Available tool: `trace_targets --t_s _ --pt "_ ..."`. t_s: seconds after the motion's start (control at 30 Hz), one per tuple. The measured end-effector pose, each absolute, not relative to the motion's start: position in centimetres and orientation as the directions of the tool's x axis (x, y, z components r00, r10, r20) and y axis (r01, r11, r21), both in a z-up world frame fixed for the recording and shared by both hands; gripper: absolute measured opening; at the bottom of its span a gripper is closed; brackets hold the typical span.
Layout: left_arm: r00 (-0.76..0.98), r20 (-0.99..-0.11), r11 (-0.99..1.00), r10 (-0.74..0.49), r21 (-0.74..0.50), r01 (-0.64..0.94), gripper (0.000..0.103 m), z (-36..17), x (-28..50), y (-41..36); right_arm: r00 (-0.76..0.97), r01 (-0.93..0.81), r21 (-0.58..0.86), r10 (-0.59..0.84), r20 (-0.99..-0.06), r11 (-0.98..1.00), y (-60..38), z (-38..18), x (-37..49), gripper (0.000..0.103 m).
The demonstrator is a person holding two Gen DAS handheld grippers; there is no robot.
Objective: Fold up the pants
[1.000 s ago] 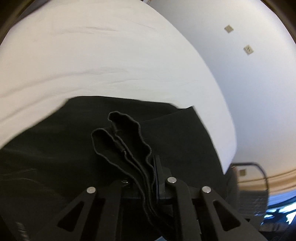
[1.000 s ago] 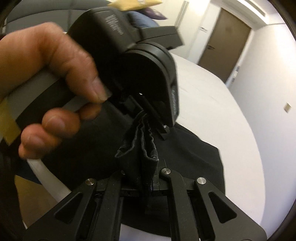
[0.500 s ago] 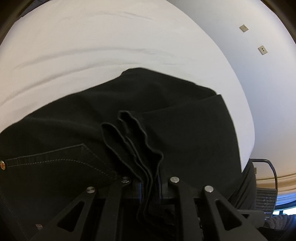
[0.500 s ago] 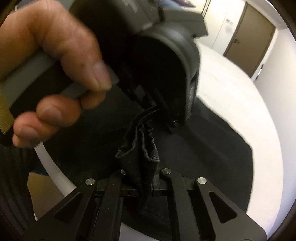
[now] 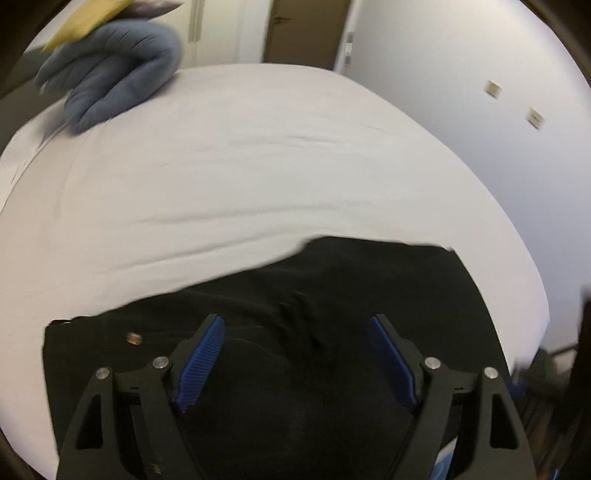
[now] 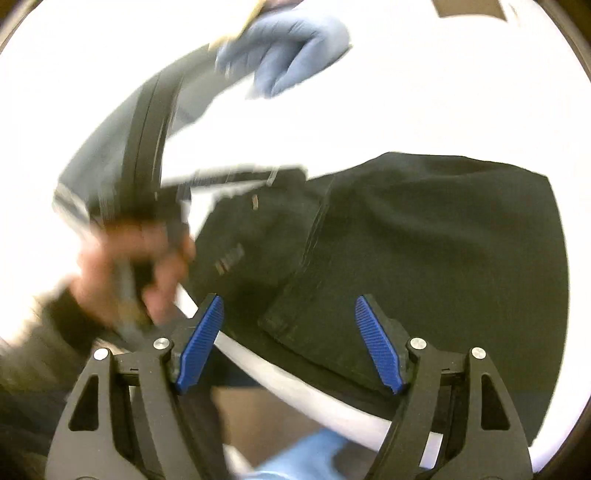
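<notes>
The black pants [image 5: 351, 288] lie folded on the white bed [image 5: 258, 166], close to its near edge. My left gripper [image 5: 297, 334] hovers just above them, its jaws opening, and the blue pads [image 5: 205, 354] grip no cloth. In the right wrist view the pants [image 6: 424, 240] show a folded layer on top and a small label. My right gripper [image 6: 290, 321] is above their near corner at the bed [image 6: 332, 110] edge, its jaws opening too, with nothing pinched. A person's hand [image 6: 136, 273] holds the blurred left gripper body [image 6: 144, 147] at the left.
A blue rolled pillow or blanket [image 5: 114, 81] lies at the far left of the bed, also visible as a blue shape [image 6: 291, 33] at the top of the right wrist view. A brown door [image 5: 306, 33] and a white wall [image 5: 461, 92] stand behind. Something light blue [image 6: 306, 458] lies on the floor below the bed edge.
Both grippers were shut on bunched black cloth; now both have let go and stand open. The pants lie flat on the bed, and both grippers have drawn back from them.
</notes>
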State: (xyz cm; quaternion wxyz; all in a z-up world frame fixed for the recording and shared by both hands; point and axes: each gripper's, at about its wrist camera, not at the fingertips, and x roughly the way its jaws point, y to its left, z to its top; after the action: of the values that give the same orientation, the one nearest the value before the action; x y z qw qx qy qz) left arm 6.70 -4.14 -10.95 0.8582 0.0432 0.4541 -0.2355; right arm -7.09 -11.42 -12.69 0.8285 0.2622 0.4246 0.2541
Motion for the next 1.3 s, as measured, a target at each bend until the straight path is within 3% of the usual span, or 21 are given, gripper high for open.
trace_targets --t_s 0.1,0.2,0.3,0.4,0.47,0.5,0.87,1.0,1.1,1.17,1.2,1.23,1.3 --pt "0.422 -0.829 0.85 -0.367 -0.113 0.515 0.082 -13.5 4.0 -6.8 0.522 -0.123 0.76 0.692 -0.498 0.639 -18.9 -13.6 -4.3 0.051" --pt "0.367 -0.881 0.863 -0.3 -0.088 0.497 0.082 -17.3 3.3 -8.1 0.521 -0.082 0.825 0.729 -0.443 0.56 -24.8 -14.3 -0.9 0.051" --pt "0.394 -0.868 0.88 -0.302 -0.095 0.466 0.083 -18.0 2.5 -7.6 0.484 -0.076 0.87 0.781 -0.394 0.486 -28.1 -14.9 3.1 0.051" --pt "0.372 -0.873 0.875 -0.316 -0.117 0.469 0.083 -18.2 2.5 -7.2 0.434 -0.016 0.857 0.775 -0.459 0.516 -29.7 -18.6 6.9 0.051" --pt "0.36 -0.872 0.873 -0.332 -0.14 0.467 0.083 -18.2 2.6 -6.7 0.409 0.039 0.855 0.772 -0.486 0.517 -30.5 -21.5 7.8 0.031" --pt "0.356 -0.872 0.874 -0.336 -0.148 0.463 0.083 -18.3 2.7 -6.6 0.416 0.042 0.858 0.772 -0.481 0.512 -30.0 -22.7 7.9 0.027" --pt "0.378 -0.861 0.876 -0.341 -0.145 0.46 0.091 -18.7 1.7 -7.2 0.293 -0.033 0.857 0.824 -0.484 0.515 -25.4 -24.4 -7.4 0.027" --pt "0.399 -0.834 0.882 -0.382 -0.199 0.427 0.091 -17.9 1.4 -5.0 0.242 -0.028 0.783 0.764 -0.598 0.622 -23.7 -23.9 -10.2 0.027" --pt "0.439 -0.793 0.895 -0.423 -0.29 0.339 0.091 -16.2 1.6 -1.7 0.346 -0.082 0.826 0.794 -0.501 0.557 -23.8 -20.6 -10.5 0.027" --pt "0.516 -0.74 0.902 -0.432 -0.344 0.262 0.092 -14.0 0.6 1.0 0.429 -0.147 0.868 0.821 -0.376 0.474 -23.8 -18.1 -8.7 0.029" --pt "0.568 -0.702 0.9 -0.429 -0.382 0.208 0.092 -12.9 -0.2 3.1 0.443 -0.171 0.886 0.837 -0.322 0.431 -23.5 -17.5 -7.5 0.036" --pt "0.599 -0.679 0.896 -0.425 -0.409 0.172 0.096 -12.3 -0.8 4.6 0.45 -0.183 0.896 0.845 -0.29 0.405 -23.0 -17.3 -6.4 0.053" --pt "0.664 -0.629 0.875 -0.404 -0.478 0.08 0.099 -11.1 -2.3 8.7 0.441 -0.22 0.909 0.867 -0.231 0.354 -21.3 -17.2 -4.1 0.06"
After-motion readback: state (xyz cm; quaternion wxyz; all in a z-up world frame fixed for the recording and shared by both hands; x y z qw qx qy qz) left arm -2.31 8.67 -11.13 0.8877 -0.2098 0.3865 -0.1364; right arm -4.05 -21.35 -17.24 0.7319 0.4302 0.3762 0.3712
